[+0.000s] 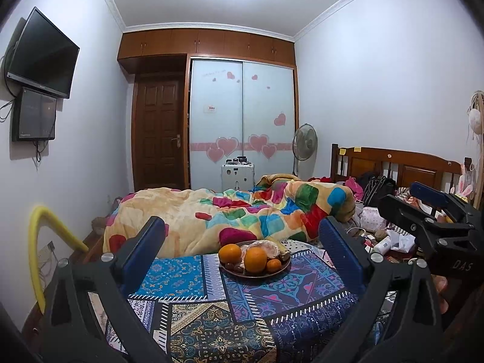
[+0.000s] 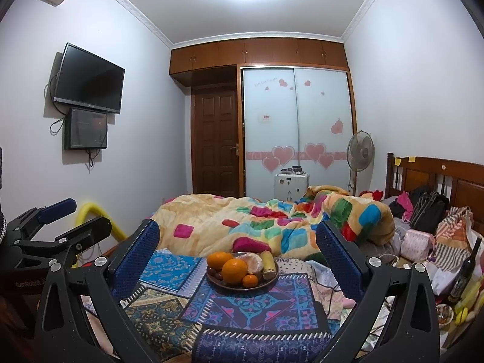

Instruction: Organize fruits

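Both jaws stand wide with nothing between them: the left gripper [image 1: 242, 251] and the right gripper [image 2: 237, 251] each frame the plate [image 1: 254, 273] from the near side without touching it. On the plate lie two large oranges [image 1: 255, 259], one at its left edge and one at the front, with a small mandarin [image 1: 273, 265] just right of the front orange. Behind the oranges sits a peeled, pale citrus half [image 1: 267, 248], and a few dark brown fruits [image 1: 234, 267] rest at the plate's front left rim. From the right wrist view a yellowish banana-like piece [image 2: 266, 264] lies along the plate's right side. The plate stands on a patterned cloth [image 1: 211, 311] of blue, purple and tan patches, which spreads from the plate toward the grippers. Just behind the plate is a bed heaped with a quilt [image 1: 230, 214] in bright squares. Right of the plate, clutter of bags and clothes lies before a wooden headboard [image 1: 402, 166], and a dark bottle [image 2: 467, 267] stands well to the plate's right. Far behind the plate are a fan [image 1: 305, 143], a wardrobe [image 1: 242, 121] with heart stickers and a brown door [image 1: 158, 133]. High to the plate's left a TV [image 1: 42, 56] hangs on the wall.
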Tool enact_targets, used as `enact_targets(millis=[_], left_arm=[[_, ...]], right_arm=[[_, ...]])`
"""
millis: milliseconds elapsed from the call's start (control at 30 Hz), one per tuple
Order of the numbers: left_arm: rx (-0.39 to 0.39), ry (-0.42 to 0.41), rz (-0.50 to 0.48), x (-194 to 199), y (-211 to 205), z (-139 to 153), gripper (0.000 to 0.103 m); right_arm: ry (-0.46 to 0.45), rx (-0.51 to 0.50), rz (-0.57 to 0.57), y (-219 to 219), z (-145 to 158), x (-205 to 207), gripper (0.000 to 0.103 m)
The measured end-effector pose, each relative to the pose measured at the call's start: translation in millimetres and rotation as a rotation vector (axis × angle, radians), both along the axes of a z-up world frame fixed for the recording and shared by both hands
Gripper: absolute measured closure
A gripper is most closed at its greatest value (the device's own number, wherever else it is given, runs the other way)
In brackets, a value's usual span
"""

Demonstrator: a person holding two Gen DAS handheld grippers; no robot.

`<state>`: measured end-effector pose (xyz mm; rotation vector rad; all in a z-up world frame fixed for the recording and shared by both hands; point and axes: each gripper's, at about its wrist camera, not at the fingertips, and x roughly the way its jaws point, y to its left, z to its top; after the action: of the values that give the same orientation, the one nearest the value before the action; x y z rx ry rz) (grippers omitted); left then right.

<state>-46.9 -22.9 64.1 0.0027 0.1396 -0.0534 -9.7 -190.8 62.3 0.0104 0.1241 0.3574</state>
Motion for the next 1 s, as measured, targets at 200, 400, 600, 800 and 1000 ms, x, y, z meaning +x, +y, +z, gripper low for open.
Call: enact_targets(millis=[200,400,600,800,1000], left_arm=[[-0.002,0.0,-0.001,0.4,0.5,0.1,0.0],[-0.003,0.002,-0.002,1.0,1.0,-0.4,0.0],[-0.009,0.004,-0.005,1.7,2.4,-0.3,0.0],[-0.008,0.004,-0.007,2.4,3.0,-0.3,0.0],[-0.011,0.003,-0.009,2.4,3.1,0.5,0.0]], right_arm=[[0.005,0.0,0.001,0.9,-0.9,0.4,0.0],[0.005,0.0,0.001,0.9,-0.6,0.5,0.0],[0.006,0.001,0.001,1.4,-1.4,0.3,0.0],[0.01,0.007,0.002,1.6,-2.4,-0.5,0.0],[0.009,0.011,0.004,0.8,-2.8,-1.3,0.0]])
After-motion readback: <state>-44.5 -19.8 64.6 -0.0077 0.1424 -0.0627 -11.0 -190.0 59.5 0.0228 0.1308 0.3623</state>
